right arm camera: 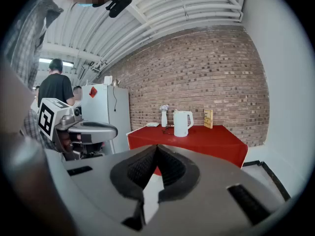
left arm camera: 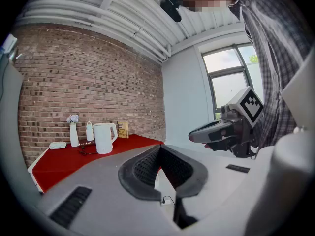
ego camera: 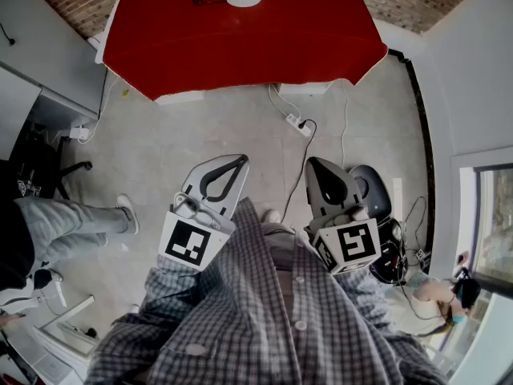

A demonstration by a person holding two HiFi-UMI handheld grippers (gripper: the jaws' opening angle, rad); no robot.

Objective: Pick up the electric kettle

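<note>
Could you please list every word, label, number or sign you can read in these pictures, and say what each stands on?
No text can be read anywhere.
Card on the red table: print too small to read.
Red sticker on the fridge: blurred.
Marker cubes: square patterns only, no words.

A brick wall (right arm camera: 211, 77) ahead of you, pale grey floor (ego camera: 200, 135) below.
You face a table (ego camera: 240, 46) draped in red against that wall; a white fridge (right arm camera: 106, 117) stands to its left, a bright window (left arm camera: 229, 82) sits in the white side wall, and white beams cross the ceiling (right arm camera: 162, 14).
</note>
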